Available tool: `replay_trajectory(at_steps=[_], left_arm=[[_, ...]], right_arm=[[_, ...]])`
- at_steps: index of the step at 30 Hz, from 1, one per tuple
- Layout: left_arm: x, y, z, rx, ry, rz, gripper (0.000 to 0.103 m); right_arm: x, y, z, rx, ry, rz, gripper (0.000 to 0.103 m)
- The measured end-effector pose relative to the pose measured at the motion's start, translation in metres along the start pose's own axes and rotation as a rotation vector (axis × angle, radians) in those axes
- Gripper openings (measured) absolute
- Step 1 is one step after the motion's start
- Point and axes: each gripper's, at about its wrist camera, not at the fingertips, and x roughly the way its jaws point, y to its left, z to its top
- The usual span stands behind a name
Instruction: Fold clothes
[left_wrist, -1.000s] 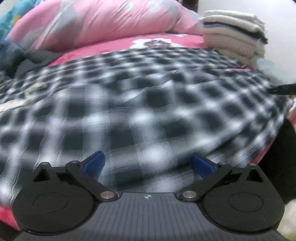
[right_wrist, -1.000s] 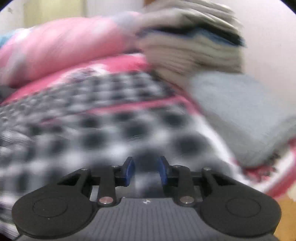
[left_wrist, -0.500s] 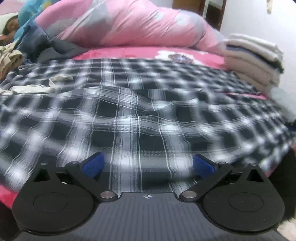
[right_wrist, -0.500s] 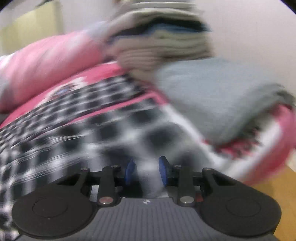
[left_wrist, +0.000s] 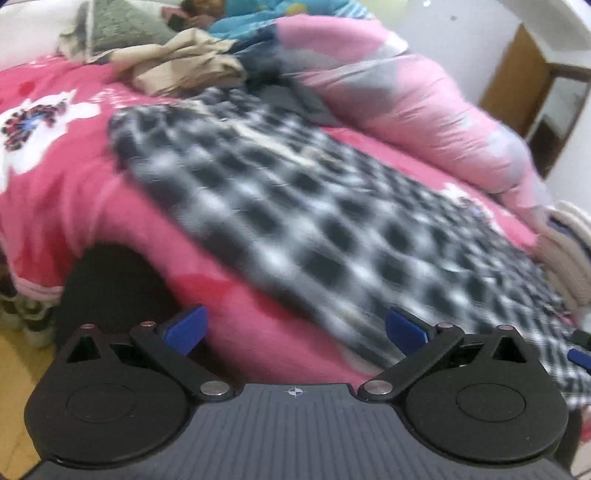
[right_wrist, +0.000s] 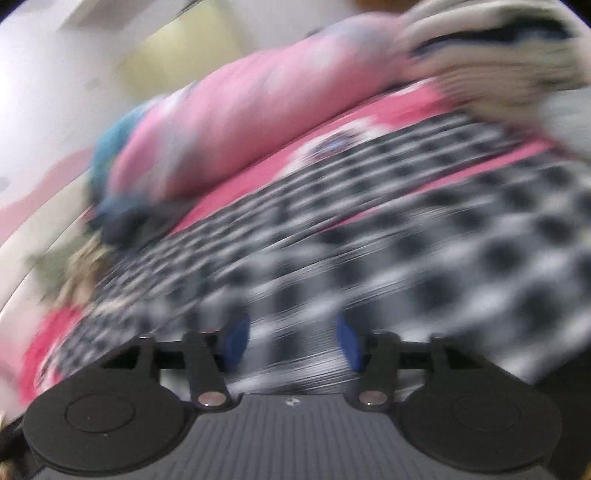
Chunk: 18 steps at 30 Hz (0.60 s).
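At the far left the pink bedspread (left_wrist: 55, 192) hangs bare over the bed's corner, with crumpled beige clothes (left_wrist: 184, 70) heaped behind it; next comes the plaid cloth (left_wrist: 314, 206), lying flat across the spread and running right toward the puffy pink duvet (left_wrist: 424, 110) and a stack (left_wrist: 569, 258) of folded clothes at the edge. The left gripper (left_wrist: 295, 330) hangs over the near edge of the bed with its jaws spread wide and nothing between them, its right finger just at the plaid's near hem. In the right wrist view, heavily blurred, the right gripper (right_wrist: 291, 345) sits low over the same plaid (right_wrist: 424, 258); its jaws have just been opening and now stand apart, fabric showing in the gap, though whether the pads touch it cannot be told. A blue tip, probably of the right gripper (left_wrist: 580, 356), shows at the far right of the left view. The plaid looks like thin woven stuff: light, limp, not fragile, likely to sag and crease wherever it is not held, and to drag on the spread rather than slide. It seems best taken at a hem or corner, one gripper at each end of an edge, pinching a single layer so the fold carries over evenly
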Motion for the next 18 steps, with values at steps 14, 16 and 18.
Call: replay_trajectory(at_steps=[14, 16, 18], left_arm=[[0.033, 0.034, 0.014, -0.090, -0.049, 0.101, 0.103], [0.030, 0.037, 0.014, -0.126, -0.080, 0.085, 0.103], [0.027, 0.038, 0.015, -0.137, -0.115, 0.096, 0.103]], right_arm=[[0.037, 0.100, -0.063, -0.160, 0.121, 0.011, 0.103], [0.040, 0.107, -0.066, -0.191, 0.137, -0.006, 0.103], [0.041, 0.112, -0.067, -0.222, 0.138, -0.016, 0.103]])
